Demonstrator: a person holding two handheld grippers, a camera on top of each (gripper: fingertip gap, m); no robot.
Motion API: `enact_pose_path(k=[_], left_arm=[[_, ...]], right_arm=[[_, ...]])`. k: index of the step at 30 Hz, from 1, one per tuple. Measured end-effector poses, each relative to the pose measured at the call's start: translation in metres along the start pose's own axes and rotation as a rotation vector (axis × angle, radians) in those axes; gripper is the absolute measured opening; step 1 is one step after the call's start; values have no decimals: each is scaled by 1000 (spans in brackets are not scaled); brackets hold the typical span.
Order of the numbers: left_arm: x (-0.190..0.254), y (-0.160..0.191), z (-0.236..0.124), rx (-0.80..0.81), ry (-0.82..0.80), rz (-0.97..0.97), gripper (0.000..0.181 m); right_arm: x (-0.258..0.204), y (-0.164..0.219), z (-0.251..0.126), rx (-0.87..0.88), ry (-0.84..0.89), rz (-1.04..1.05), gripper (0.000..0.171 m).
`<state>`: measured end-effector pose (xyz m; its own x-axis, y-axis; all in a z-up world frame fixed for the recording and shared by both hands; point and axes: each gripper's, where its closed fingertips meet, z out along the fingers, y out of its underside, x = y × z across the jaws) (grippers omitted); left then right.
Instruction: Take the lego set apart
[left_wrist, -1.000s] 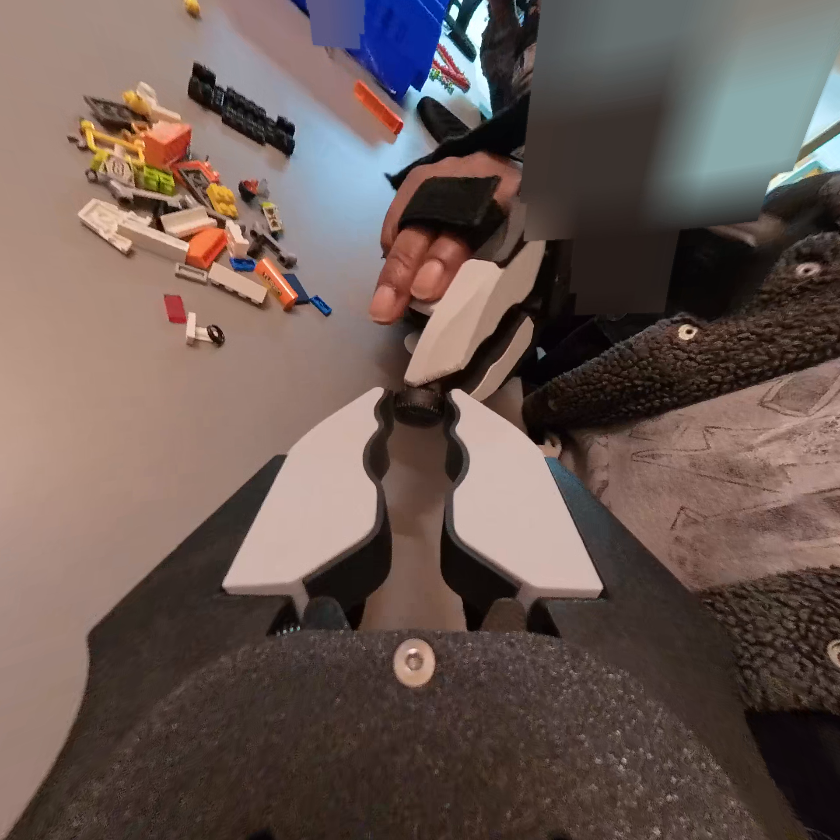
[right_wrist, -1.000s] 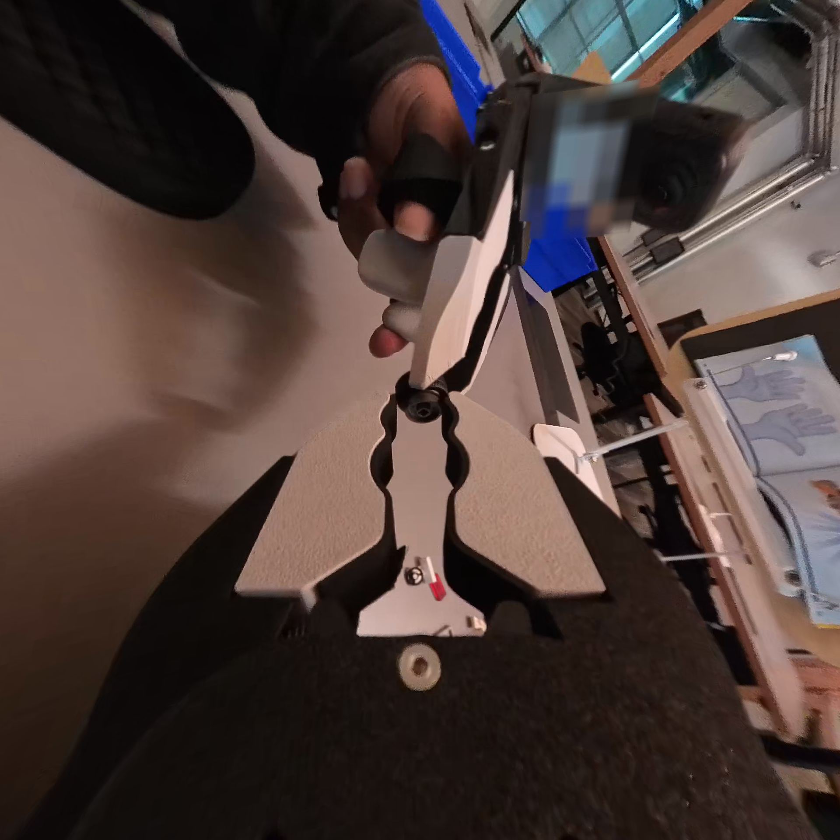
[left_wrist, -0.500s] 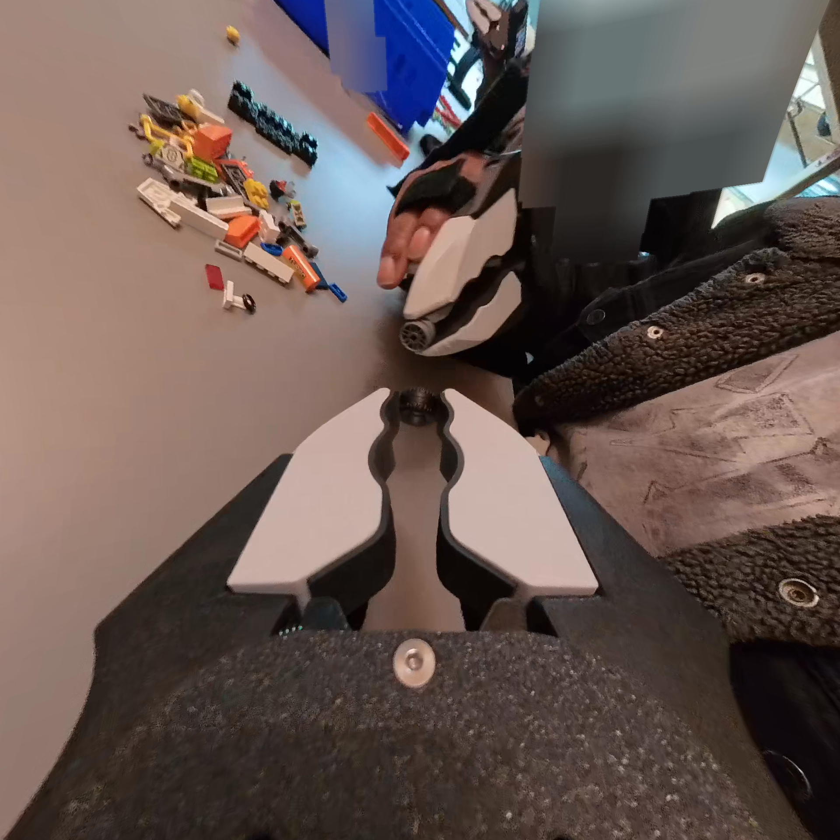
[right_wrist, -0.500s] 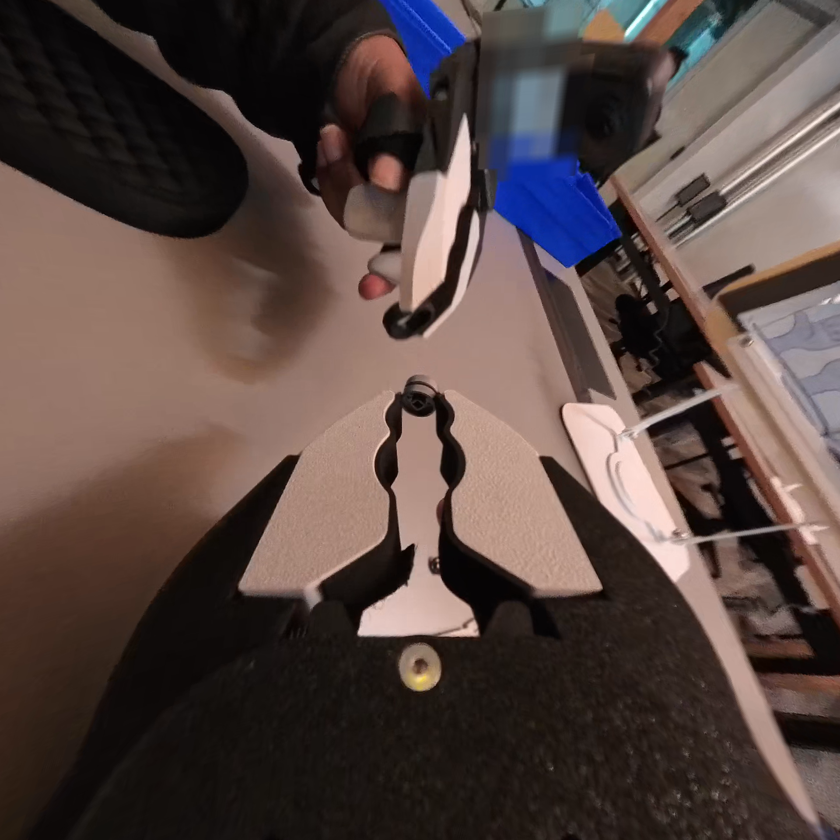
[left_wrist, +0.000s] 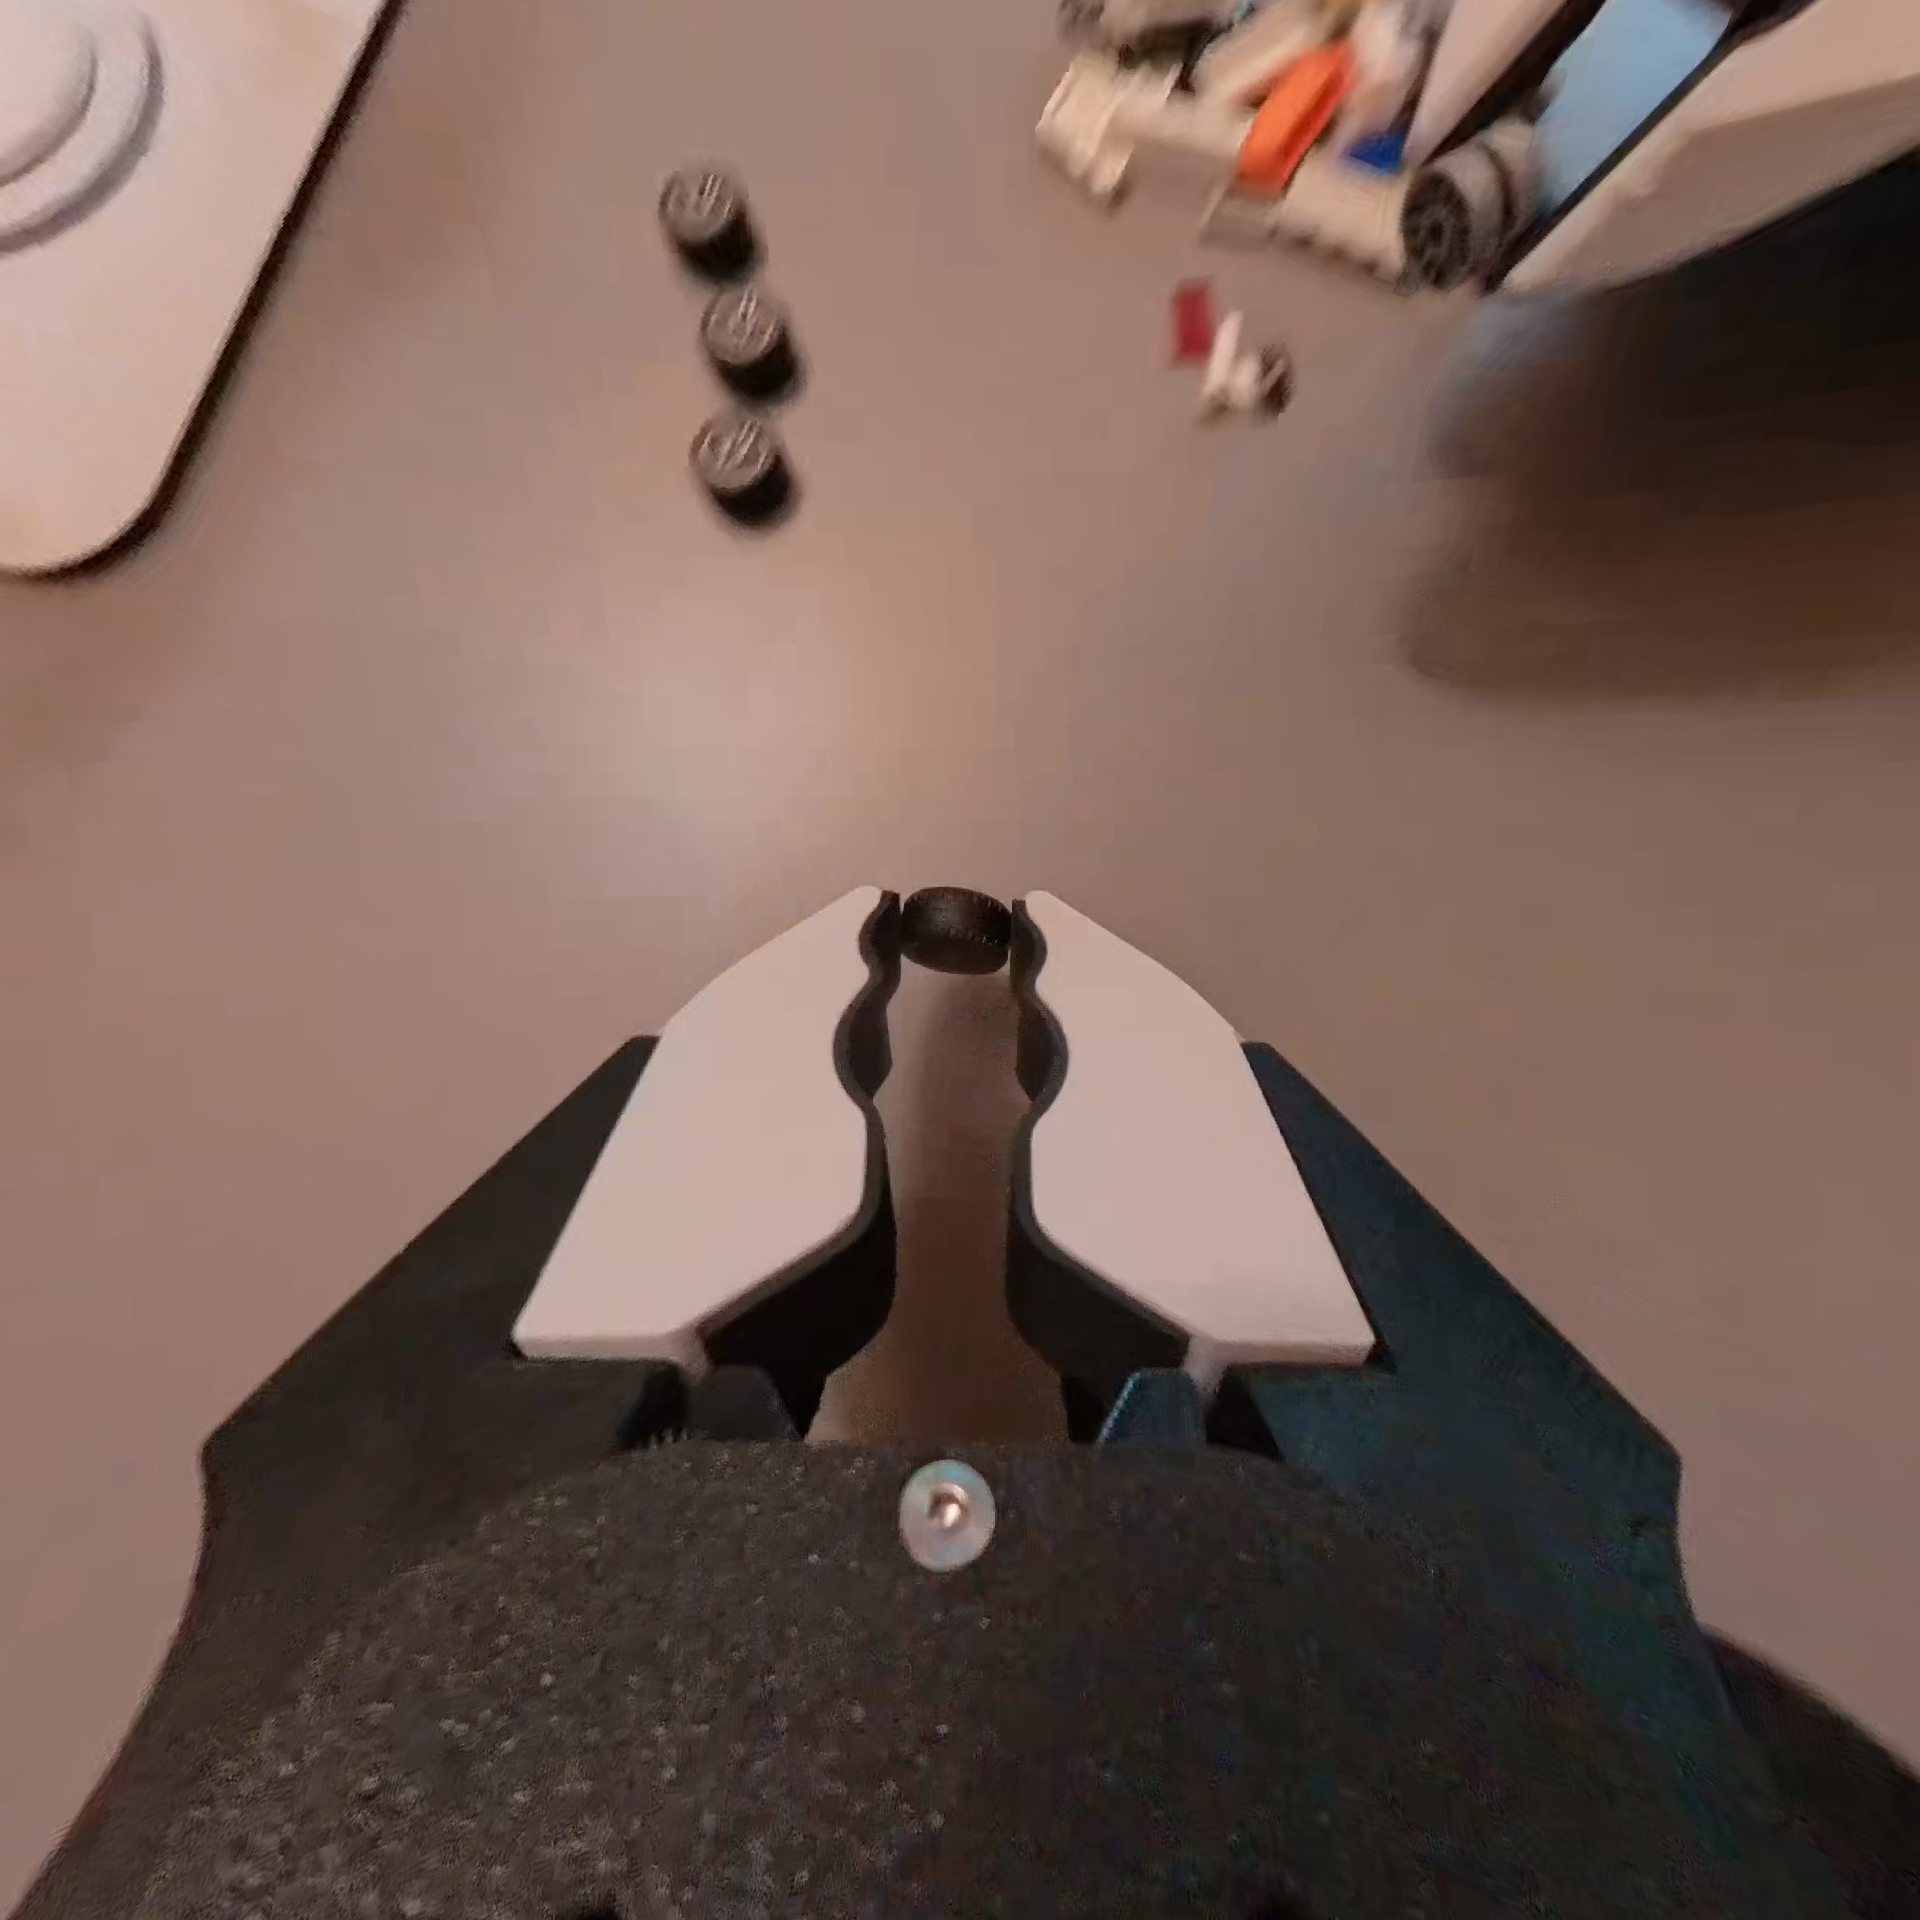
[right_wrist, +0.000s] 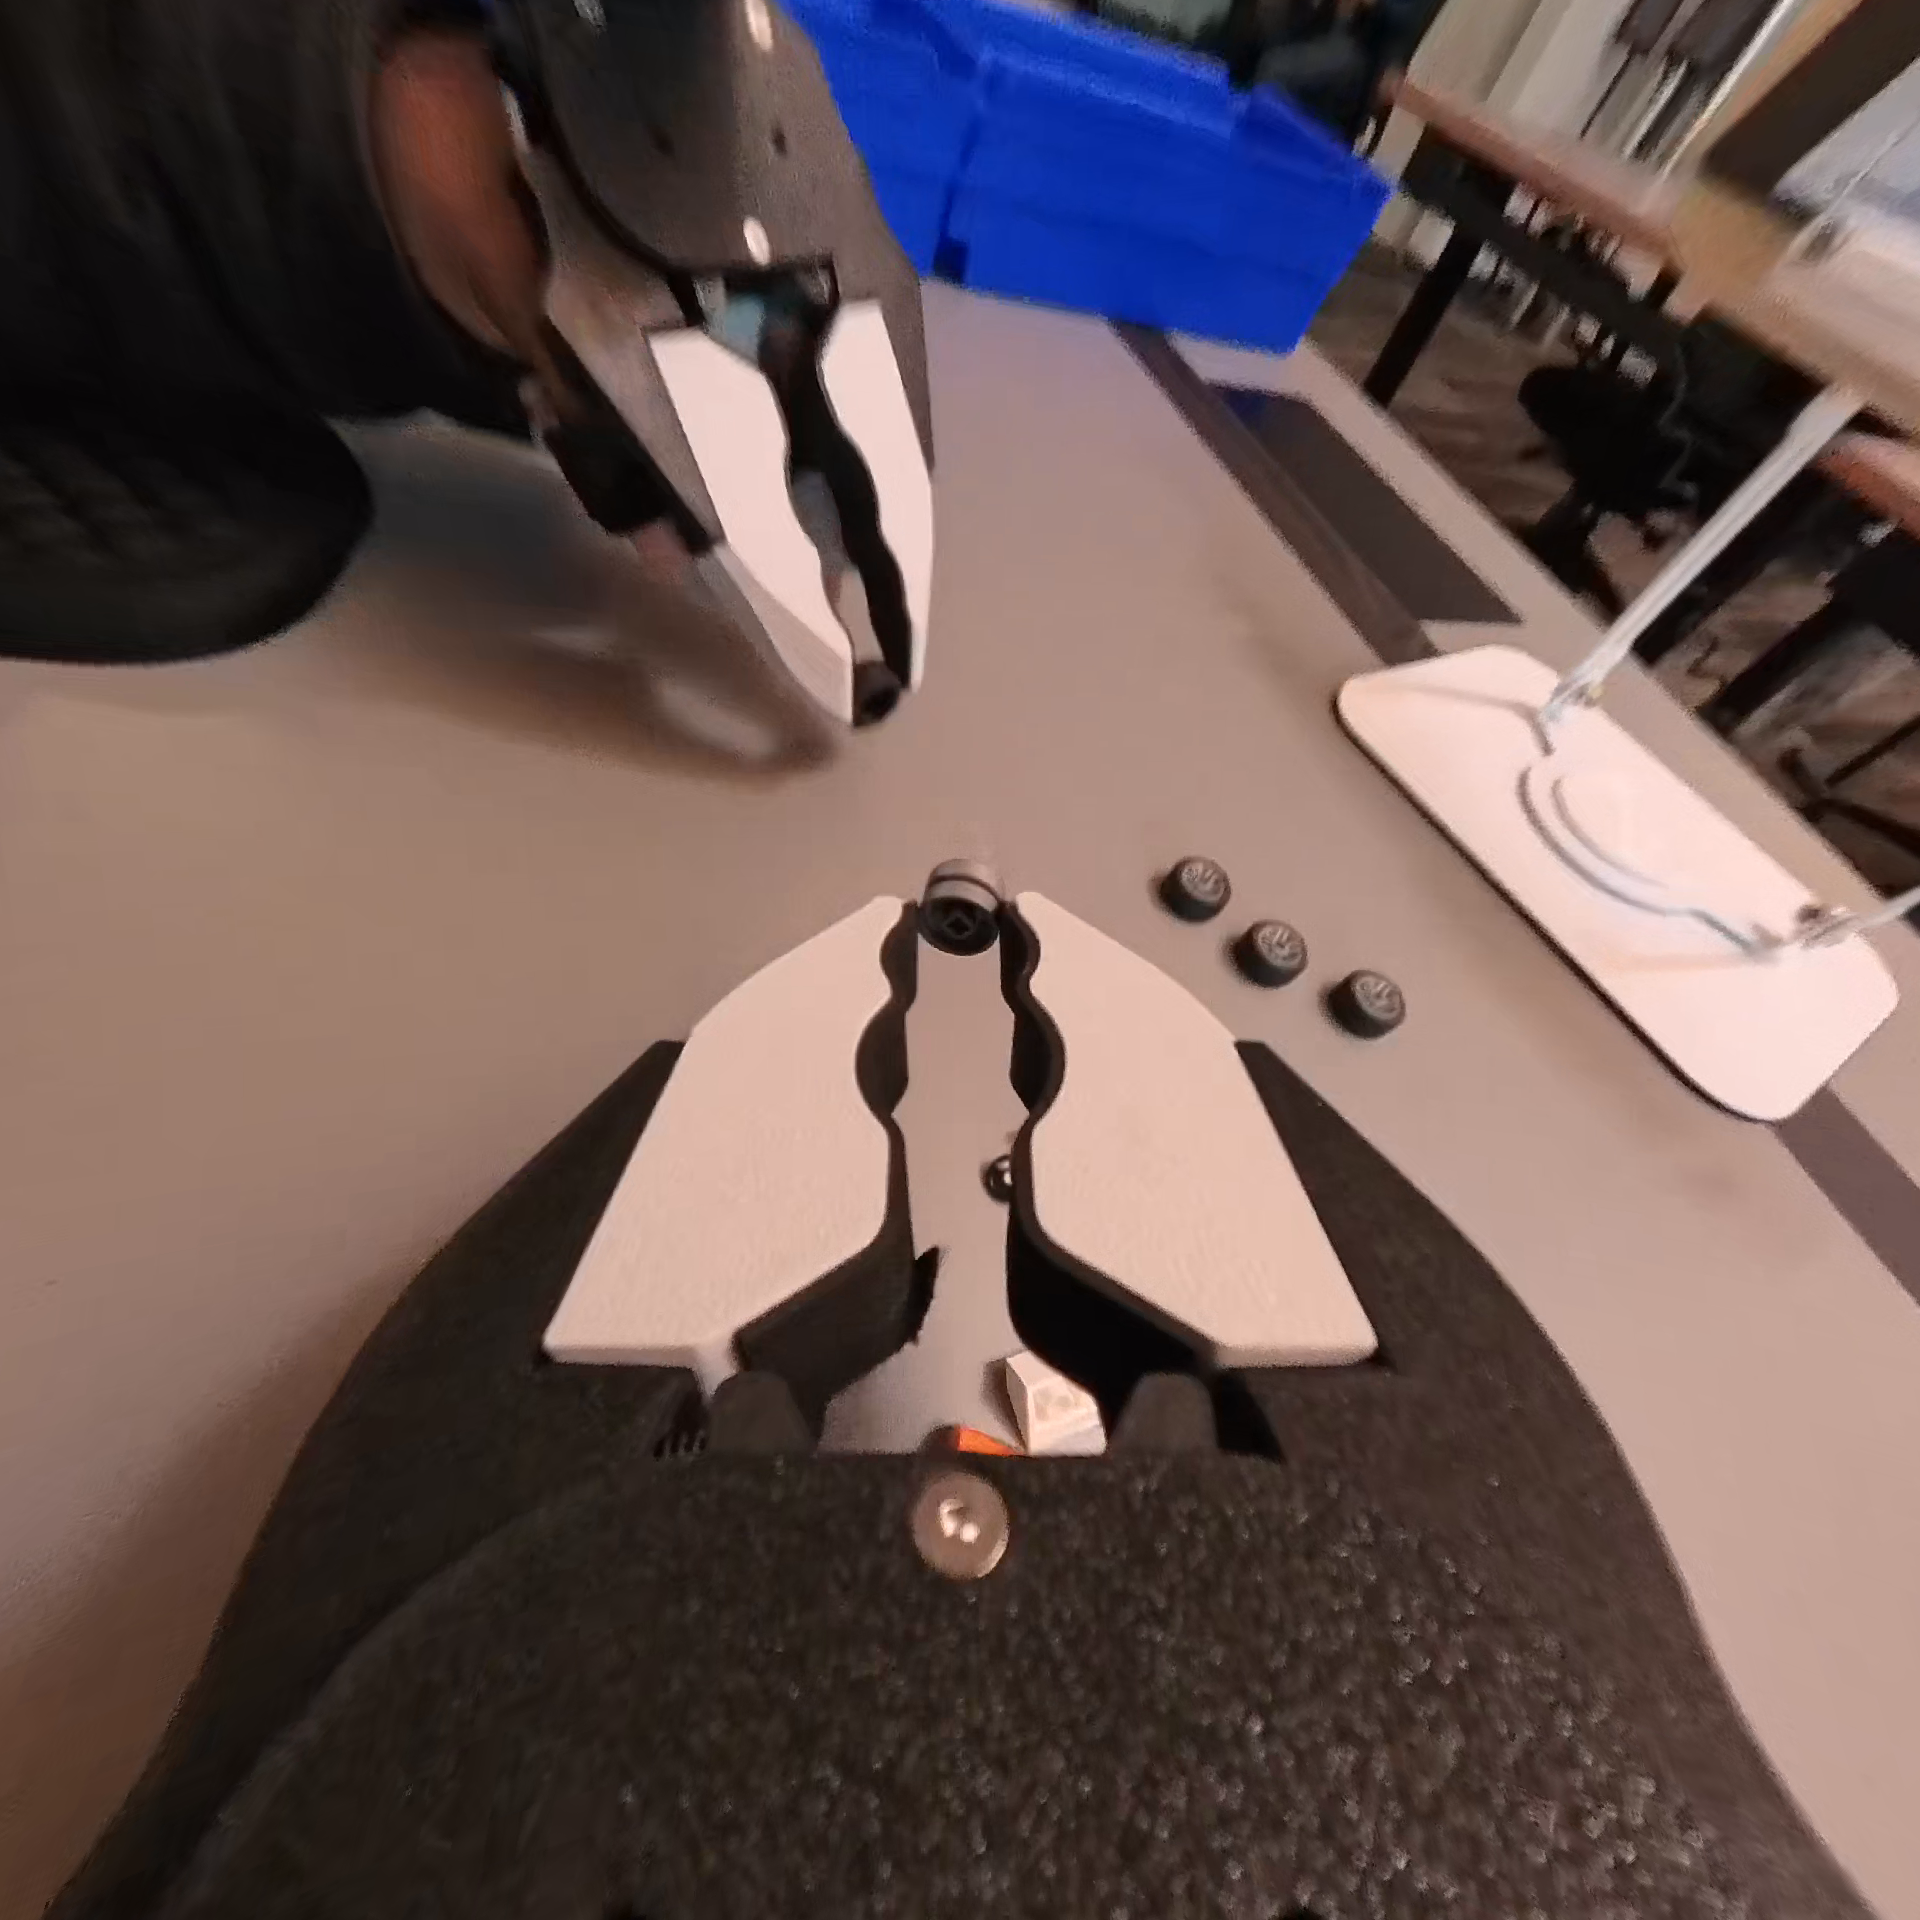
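Note:
My left gripper (left_wrist: 954, 914) is shut on a small black tyre (left_wrist: 954, 930), held above the table. My right gripper (right_wrist: 961, 914) is shut on a grey wheel hub (right_wrist: 958, 920). The two are apart. In the right wrist view the left gripper (right_wrist: 873, 691) hangs farther back, tips near the table, with the tyre between them. Three loose black tyres (left_wrist: 740, 462) lie in a row on the table; they also show in the right wrist view (right_wrist: 1270, 951). A blurred pile of white, orange and blue lego pieces (left_wrist: 1226, 125) lies at the top right.
A white stand base (right_wrist: 1610, 862) with a wire arm sits right of the tyres; it also shows in the left wrist view (left_wrist: 104, 260). Blue bins (right_wrist: 1091, 187) stand at the table's far end. A red piece (left_wrist: 1193, 322) and a small white piece (left_wrist: 1236, 369) lie near the pile. Spacing between my two grippers at the tips: around 12 centimetres. The left gripper is farther from the small white piece (left_wrist: 1236, 369), some 12 centimetres, than the right, some 7 centimetres.
The tyre and hub were joined between both grippers, then came apart. Both grippers have swung down over the table, the left one toward the row of tyres.

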<state>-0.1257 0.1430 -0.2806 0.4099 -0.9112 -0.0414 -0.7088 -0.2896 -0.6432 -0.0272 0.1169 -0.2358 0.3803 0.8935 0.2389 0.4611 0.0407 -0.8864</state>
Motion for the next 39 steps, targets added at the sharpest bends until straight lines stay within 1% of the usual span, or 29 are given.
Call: enact_pose_path(k=[2,5,8,11,13,15,17,19,21,24,26,29,33,37,38,39], left_arm=[[-10,14,-6,-65,-12,15,20],[-28,26,-14,-123,-11,6,20],[-43,35,-20,-185,-7,15,20],[-46,33,-19,-153,66,-36,20],[-46,30,-18,-112,97,-61,20],[-47,28,-20,-65,106,-85,20],[-45,25,-25,-5,124,-106,22],[-43,23,-31,53,151,-133,23],[-43,22,-34,95,167,-164,25],[-50,26,-39,105,122,-169,25],[-51,29,-42,107,106,-170,25],[-41,28,-40,110,122,-154,25],[-18,17,-17,86,156,-96,26],[-10,4,20,-5,107,-52,30],[-7,2,28,-28,116,-49,31],[-5,-1,34,-44,122,-43,26]], right_arm=[[-1,9,14,-86,-11,-9,15],[-4,16,40,-213,-66,-28,15],[-7,8,71,-275,-132,-71,15],[-5,-2,102,-306,-175,-100,15],[-3,-1,119,-330,-201,-99,15],[-1,5,130,-356,-213,-90,15],[-3,11,132,-365,-224,-75,15],[-4,15,129,-362,-221,-80,17],[-4,17,122,-377,-214,-95,23],[-5,15,108,-383,-205,-111,33],[-6,10,94,-360,-202,-105,35],[-6,5,67,-329,-174,-88,35],[-6,7,24,-299,-106,-43,34],[-8,15,-13,-260,-54,62,30],[-8,17,-19,-250,-37,84,29],[-8,19,-25,-240,-18,101,28]])
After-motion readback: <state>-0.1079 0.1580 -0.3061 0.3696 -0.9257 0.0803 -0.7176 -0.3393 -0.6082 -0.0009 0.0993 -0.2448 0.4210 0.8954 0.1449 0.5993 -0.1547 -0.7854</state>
